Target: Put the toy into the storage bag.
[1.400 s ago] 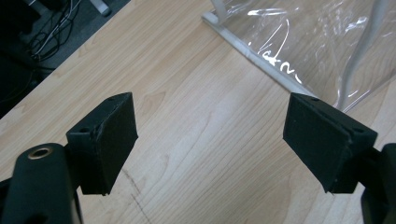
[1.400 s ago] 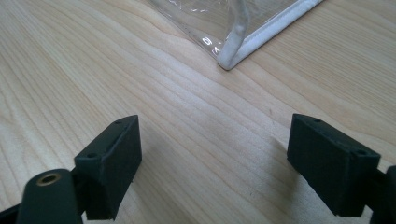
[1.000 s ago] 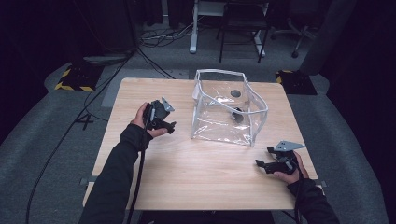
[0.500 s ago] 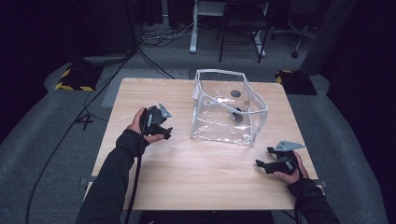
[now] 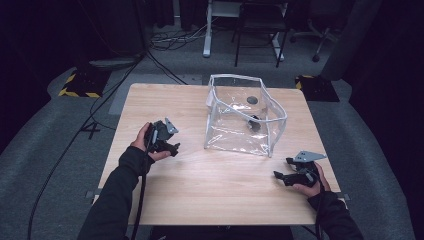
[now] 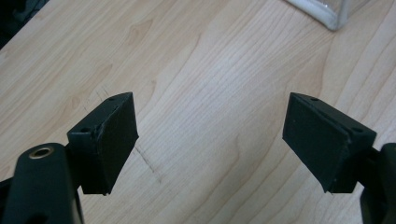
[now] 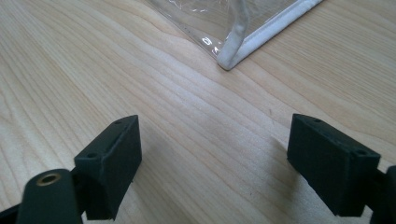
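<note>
Clear plastic bag (image 5: 245,117) with its white-trimmed rim stands open on the wooden table (image 5: 200,185), toward the far right of the middle, with two small dark objects (image 5: 254,122) inside it; what they are is too small to tell. Your left gripper (image 5: 167,142) sits near the bag's left side, jaws wide apart over bare wood. Your right gripper (image 5: 287,176) rests at the near right edge, jaws also spread, pointing toward the bag's near corner (image 7: 228,60).

Both grippers, left (image 5: 170,143) and right (image 5: 284,176), fingers wide apart.
</note>
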Demonstrator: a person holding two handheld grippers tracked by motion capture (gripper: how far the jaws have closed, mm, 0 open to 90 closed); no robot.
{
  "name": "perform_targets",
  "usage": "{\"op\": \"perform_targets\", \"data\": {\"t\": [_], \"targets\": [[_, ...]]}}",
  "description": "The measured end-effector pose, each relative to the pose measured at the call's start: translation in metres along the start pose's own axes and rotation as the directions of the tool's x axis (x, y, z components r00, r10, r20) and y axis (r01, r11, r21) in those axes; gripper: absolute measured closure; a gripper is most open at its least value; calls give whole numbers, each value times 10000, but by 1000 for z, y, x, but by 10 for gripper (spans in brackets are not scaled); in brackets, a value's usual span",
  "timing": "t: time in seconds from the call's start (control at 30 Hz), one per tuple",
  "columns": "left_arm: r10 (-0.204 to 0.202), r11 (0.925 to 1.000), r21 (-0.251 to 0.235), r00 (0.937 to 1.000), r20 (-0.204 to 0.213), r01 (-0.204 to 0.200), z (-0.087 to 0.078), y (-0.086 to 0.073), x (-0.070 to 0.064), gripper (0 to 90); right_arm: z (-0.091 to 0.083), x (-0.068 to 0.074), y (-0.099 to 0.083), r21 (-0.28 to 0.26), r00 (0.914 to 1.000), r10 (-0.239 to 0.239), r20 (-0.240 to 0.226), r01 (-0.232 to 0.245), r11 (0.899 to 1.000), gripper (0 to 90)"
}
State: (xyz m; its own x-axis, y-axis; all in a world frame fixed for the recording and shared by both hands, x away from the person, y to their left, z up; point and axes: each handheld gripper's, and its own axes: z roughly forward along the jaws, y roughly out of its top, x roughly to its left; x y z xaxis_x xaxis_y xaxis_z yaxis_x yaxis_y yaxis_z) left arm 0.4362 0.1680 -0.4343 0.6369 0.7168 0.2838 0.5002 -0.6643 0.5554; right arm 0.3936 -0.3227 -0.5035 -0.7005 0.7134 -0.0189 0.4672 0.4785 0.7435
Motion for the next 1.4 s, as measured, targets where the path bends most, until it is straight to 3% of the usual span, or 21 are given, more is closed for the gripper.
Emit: {"op": "perform_targets", "data": {"t": [0.17, 0.2, 0.23, 0.5, 0.67, 0.83, 0.87, 1.17, 1.2, 1.4], "targets": [[-440, 9990, -102, 9990, 90, 441, 3, -13, -3, 182, 0, 0, 0, 1, 10000, -1, -1, 1, 10000, 178], [-459, 9989, -86, 9989, -4, 459, 3, -15, -4, 182, 0, 0, 0, -1, 10000, -2, 0, 2, 10000, 178], [-277, 9995, 167, 9995, 153, 275, 4, -18, -4, 181, 0, 0, 0, -3, 10000, -2, 0, 2, 10000, 178], [-541, 9985, 132, 9982, 254, 537, 7, -35, -7, 180, 0, 0, 0, -1, 10000, -1, 1, 1, 10000, 178], [-775, 9970, 111, 9956, 527, 770, 7, -44, -10, 179, 0, 0, 0, 1, 10000, 2, 2, -2, 10000, 178], [-621, 9981, 67, 9967, 520, 618, 6, -48, -16, 179, 0, 0, 0, 3, 10000, 3, 0, -3, 10000, 178], [-694, 9976, 41, 9952, 683, 693, 5, -50, -17, 178, 0, 0, 0, 1, 10000, 1, 1, -1, 10000, 178], [-581, 9983, 35, 9972, 474, 580, 1, -61, -24, 175, 0, 0, 0, 4, 10000, 2, 1, -2, 10000, 178], [-748, 9972, 17, 9961, 466, 748, 0, -64, -25, 175, 0, 0, 0, 1, 10000, 2, 1, -2, 10000, 178], [-777, 9969, -46, 9963, 366, 779, -5, -72, -27, 173, 0, 0, 0, 2, 10000, 0, 1, 0, 10000, 178]]}}
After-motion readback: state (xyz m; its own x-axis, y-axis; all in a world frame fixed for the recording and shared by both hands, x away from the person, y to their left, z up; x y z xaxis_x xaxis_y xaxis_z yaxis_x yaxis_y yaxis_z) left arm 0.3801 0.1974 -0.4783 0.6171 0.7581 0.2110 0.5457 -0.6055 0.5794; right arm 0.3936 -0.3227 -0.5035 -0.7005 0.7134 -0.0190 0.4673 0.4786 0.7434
